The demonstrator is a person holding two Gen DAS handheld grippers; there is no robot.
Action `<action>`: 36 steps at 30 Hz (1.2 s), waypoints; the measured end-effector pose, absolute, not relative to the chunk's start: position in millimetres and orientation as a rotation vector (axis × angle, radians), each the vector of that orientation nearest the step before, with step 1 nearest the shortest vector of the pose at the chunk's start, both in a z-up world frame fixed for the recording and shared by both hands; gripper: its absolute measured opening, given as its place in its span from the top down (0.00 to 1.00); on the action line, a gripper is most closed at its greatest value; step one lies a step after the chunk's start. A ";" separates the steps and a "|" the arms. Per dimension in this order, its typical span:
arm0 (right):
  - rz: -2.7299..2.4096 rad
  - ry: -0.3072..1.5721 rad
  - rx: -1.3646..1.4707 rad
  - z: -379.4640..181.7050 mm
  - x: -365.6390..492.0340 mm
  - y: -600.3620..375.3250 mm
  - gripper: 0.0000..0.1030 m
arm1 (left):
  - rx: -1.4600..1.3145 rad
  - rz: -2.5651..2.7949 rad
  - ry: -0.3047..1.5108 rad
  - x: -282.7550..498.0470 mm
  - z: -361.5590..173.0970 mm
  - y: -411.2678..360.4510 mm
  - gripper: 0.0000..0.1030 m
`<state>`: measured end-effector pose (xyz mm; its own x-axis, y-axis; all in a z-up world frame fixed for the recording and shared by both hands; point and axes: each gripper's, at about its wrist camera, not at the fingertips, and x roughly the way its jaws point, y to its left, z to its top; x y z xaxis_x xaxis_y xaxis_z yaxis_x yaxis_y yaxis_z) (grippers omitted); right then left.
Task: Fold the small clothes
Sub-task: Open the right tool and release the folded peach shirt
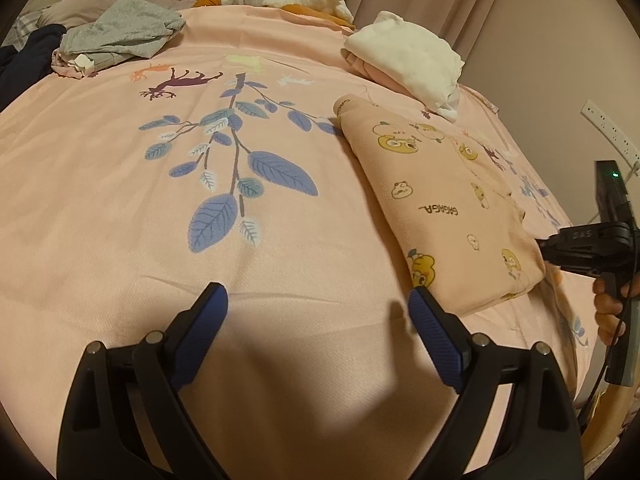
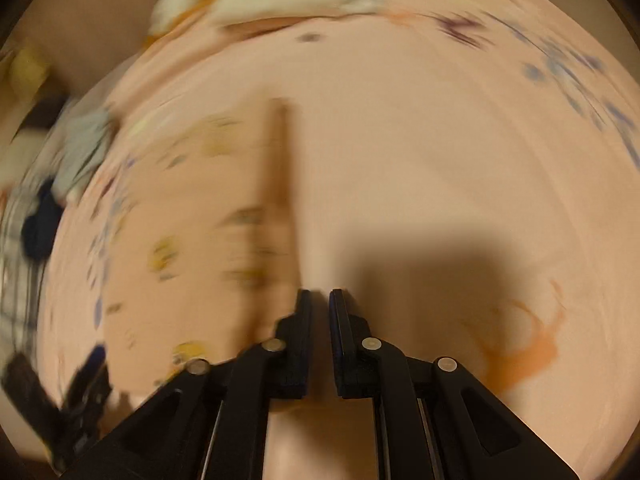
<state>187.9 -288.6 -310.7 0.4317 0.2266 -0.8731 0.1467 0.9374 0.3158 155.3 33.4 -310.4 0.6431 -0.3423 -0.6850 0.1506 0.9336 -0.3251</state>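
progress looks partial: peach cartoon-print garment (image 1: 448, 208) lies folded on the pink leaf-print bedspread (image 1: 120, 208); crumpled grey top (image 1: 124, 32) remains; left claw (image 1: 318, 300) wide, empty; right claw (image 2: 320, 294) narrow, nothing visibly held.

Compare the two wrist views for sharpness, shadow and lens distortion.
Left wrist view: sharp, the folded cartoon-print garment and leaf-print bedspread crisp, fisheye bowing the edges, the open left gripper casting a soft shadow below. Right wrist view: heavy motion smear over the bedspread, only the right gripper sharp, a dark shadow beside it.
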 end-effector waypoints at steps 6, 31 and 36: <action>0.129 0.969 0.382 -267.9 157.7 -293.9 0.90 | -0.248 -0.286 0.828 155.2 -309.5 33.1 0.10; 0.012 1.124 0.572 -306.7 154.4 -321.5 0.39 | -0.245 -0.303 0.825 154.1 -310.4 29.9 0.02; 0.085 1.099 0.599 -299.2 154.9 -309.5 0.26 | -0.262 -0.318 0.822 153.8 -309.9 31.7 0.01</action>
